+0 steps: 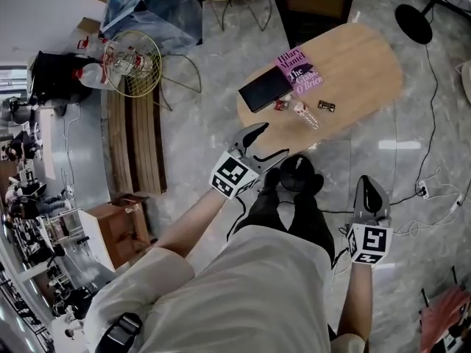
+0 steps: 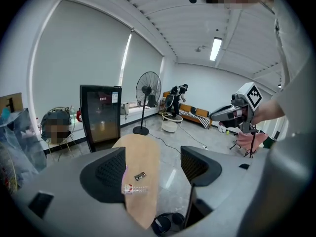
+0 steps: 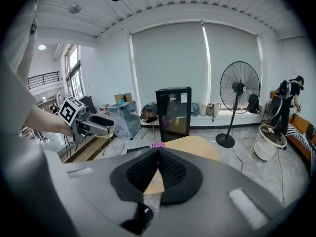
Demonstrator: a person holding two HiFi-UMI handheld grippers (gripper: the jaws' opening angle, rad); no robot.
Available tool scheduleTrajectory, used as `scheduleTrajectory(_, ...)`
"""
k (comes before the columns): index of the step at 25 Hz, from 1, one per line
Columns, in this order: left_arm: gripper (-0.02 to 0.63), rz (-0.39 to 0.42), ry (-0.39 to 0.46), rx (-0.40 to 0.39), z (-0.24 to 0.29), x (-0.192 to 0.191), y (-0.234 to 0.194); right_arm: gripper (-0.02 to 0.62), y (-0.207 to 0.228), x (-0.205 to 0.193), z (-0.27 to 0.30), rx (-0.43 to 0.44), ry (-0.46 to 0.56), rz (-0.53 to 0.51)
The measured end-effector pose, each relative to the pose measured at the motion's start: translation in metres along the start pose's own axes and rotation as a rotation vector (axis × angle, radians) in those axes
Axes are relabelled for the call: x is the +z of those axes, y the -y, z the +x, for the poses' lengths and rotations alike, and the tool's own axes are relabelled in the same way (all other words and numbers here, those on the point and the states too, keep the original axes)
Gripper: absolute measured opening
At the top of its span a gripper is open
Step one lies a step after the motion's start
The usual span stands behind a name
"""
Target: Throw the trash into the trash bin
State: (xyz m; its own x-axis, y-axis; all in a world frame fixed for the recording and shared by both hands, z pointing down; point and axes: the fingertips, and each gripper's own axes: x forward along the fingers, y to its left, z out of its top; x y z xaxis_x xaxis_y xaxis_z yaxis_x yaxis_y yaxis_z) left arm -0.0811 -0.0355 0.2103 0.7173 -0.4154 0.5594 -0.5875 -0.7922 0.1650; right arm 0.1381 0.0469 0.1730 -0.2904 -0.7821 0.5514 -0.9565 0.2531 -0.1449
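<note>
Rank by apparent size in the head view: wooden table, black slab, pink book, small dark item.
1. wooden table
2-3. black slab and pink book: look about alike, so unranked
4. small dark item

One oval light-wood table (image 1: 360, 57) carries one pink paperback book (image 1: 298, 68), one flat black rectangular tablet (image 1: 265, 90) and three small bits of litter: one red scrap (image 1: 281, 104), one clear crumpled plastic piece (image 1: 305, 115) and one dark wrapper (image 1: 327, 106). Two handheld grippers show: the left gripper (image 1: 269, 141) and the right gripper (image 1: 369, 186). Around the room stand one black pedestal fan (image 2: 148, 90), one black glass-door cabinet (image 2: 100, 116) and one round yellow wire basket (image 1: 132, 63).
</note>
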Motion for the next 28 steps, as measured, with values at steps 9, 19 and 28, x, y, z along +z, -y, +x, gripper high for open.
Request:
scheduleTrajectory(9,0.334,0.080,-0.126,-0.011,0.078,-0.046,-0.008,0.011,0.029,-0.054,0.049,0.069,-0.080,0.046)
scheduleTrajectory(19,0.339,0.204,-0.253,-0.074,0.162,-0.110,-0.019,0.011,0.047,-0.120,0.102,0.127,-0.141,0.091)
scheduleTrajectory(28,0.347,0.390,-0.411,-0.174,0.230,-0.195,-0.033,0.011,0.052,-0.184,0.147,0.129,-0.173,0.173)
